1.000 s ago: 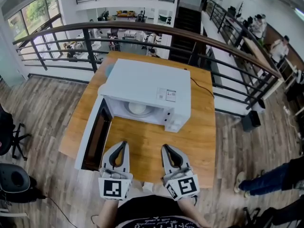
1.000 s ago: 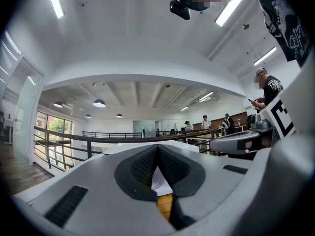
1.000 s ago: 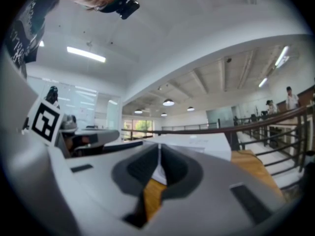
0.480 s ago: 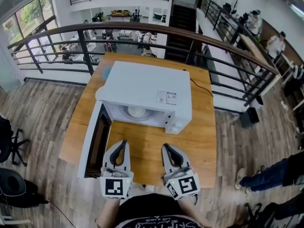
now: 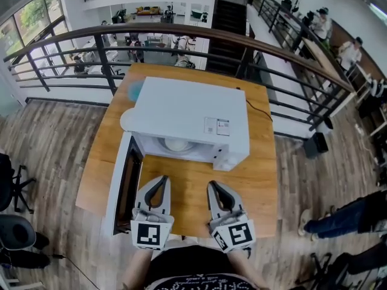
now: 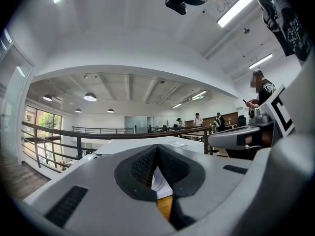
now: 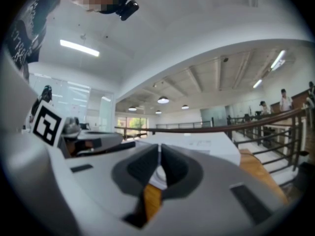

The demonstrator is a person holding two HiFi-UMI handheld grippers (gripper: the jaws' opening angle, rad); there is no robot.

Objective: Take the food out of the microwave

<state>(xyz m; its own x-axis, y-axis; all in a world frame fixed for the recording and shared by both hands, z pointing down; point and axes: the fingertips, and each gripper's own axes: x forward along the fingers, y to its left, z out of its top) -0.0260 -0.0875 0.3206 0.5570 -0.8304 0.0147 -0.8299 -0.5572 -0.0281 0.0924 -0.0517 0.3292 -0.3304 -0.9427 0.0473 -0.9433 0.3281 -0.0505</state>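
Left gripper (image 5: 161, 180), right gripper (image 5: 213, 186): jaws pressed together, empty. The food, a white dish (image 5: 179, 144), sat inside the microwave (image 5: 190, 110), ahead of both tips and apart from them. Risk, as I judged: reaching in shut would shove or tip it, and the left jaws might clip the open door (image 5: 124, 183) beside them. Count: one dish, one microwave, two grippers.

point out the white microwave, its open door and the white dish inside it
white box-shaped microwave (image 5: 187, 109): head view, middle of its top panel.
open microwave door (image 5: 125, 180): head view, on its dark window pane.
white round dish (image 5: 179, 144): head view, its visible top, inside the cavity.
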